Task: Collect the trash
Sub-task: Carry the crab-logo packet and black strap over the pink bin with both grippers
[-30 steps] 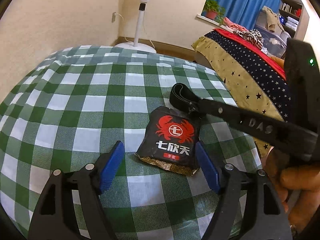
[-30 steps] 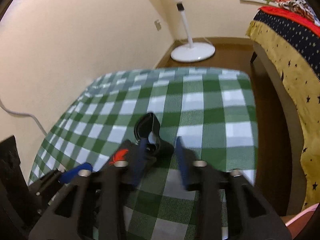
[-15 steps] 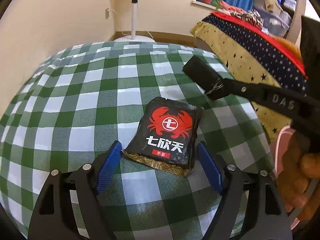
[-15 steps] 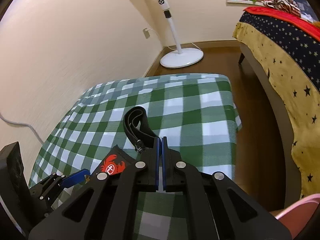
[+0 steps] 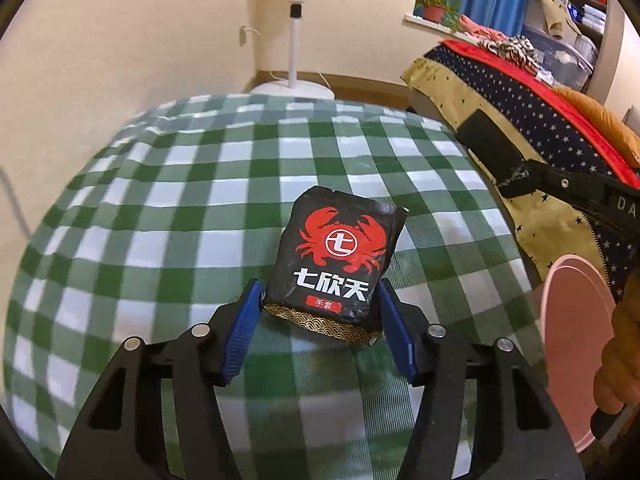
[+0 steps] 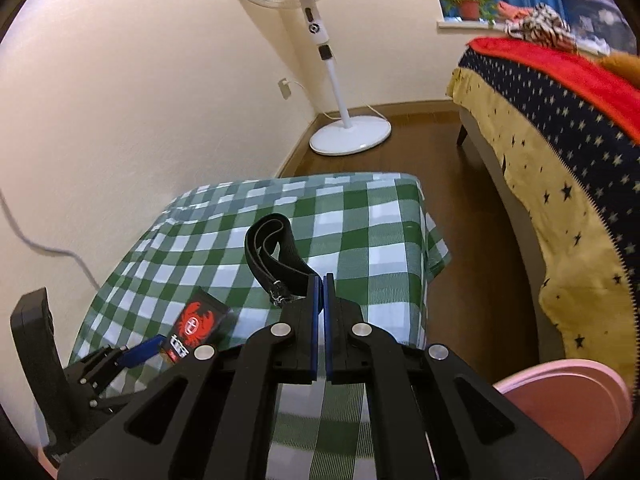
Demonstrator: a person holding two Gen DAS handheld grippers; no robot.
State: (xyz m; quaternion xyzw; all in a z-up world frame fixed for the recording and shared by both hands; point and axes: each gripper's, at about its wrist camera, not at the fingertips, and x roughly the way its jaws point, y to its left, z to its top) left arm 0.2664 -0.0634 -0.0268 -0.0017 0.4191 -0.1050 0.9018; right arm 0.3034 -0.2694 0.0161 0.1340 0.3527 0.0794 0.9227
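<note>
A black snack packet point(image 5: 338, 254) with a red crab lies on the green checked tablecloth point(image 5: 180, 208). My left gripper point(image 5: 320, 294) straddles the packet's near end. Its jaws are closing, and the blue pads point(image 5: 244, 320) stand right beside the packet's edges without clearly pressing them. My right gripper point(image 6: 320, 280) is shut on one end of a black strap point(image 6: 276, 248), which loops up above the cloth. In the left wrist view the strap point(image 5: 490, 148) sticks out of the right gripper point(image 5: 520, 178) over the table's right edge. The packet point(image 6: 196, 324) also shows in the right wrist view.
A pink bin point(image 6: 560, 400) stands on the floor to the right of the table, its rim point(image 5: 568, 320) beside a hand. A white pedestal fan point(image 6: 352, 132) stands in the corner. A bed point(image 6: 560, 160) with a star-patterned cover runs along the right.
The right gripper closed on the strap and lifted it up and to the right off the cloth. The left gripper slid forward around the packet and its jaws narrowed.
</note>
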